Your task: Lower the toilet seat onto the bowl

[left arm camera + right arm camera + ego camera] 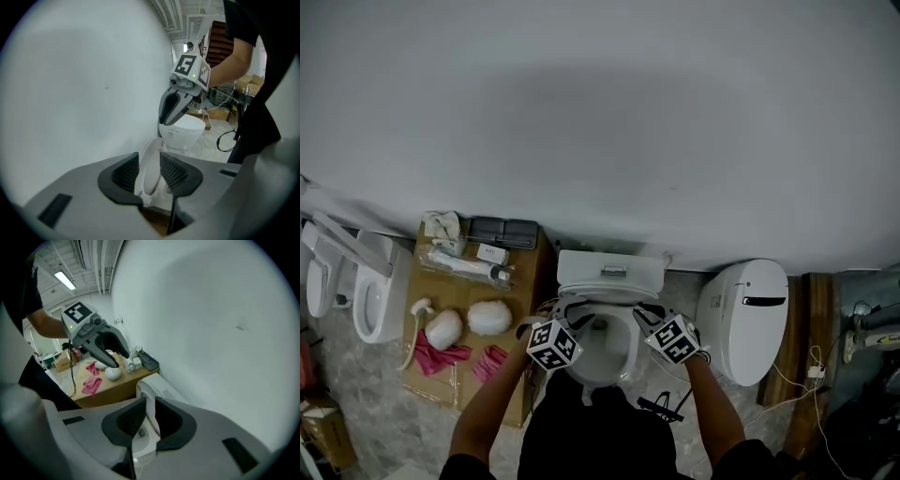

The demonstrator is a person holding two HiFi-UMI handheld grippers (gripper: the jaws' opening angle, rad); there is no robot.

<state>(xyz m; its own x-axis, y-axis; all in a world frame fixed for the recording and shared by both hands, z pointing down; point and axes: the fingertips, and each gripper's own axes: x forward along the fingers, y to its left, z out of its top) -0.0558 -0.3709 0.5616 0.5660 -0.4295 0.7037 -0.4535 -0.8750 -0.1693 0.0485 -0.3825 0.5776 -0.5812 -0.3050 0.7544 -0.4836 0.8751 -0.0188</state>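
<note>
Left tongs (149, 165) pads stand apart, toilet seat (152, 154) edge-on between them, gap on both sides, no press. Right tongs (149, 412) pads nearly together, clamped on the seat's thin white rim, which fills the slot.

Seat stands raised, roughly upright, back toward the tank (611, 272), not down on the bowl (602, 364). Bowl open below, dark inside. Head view: both tongs flank the bowl, left one at its left side, right one at its right, marker cubes up. Person's forearms (492, 403) reach in from the bottom edge.

Black cable (666, 405) lies on the floor just right of the bowl. Second toilet (748, 319), lid shut, sits to the right, near but apart.

Brown desk (530, 281) is just left of the tank. On it: two white round lumps (489, 317) side by side, pink cloths (441, 358) in front of them, a tube (469, 265) behind, a black tray (502, 232) at the back edge by the wall (600, 122). Another white fixture (375, 291) at far left, kind unclear.
</note>
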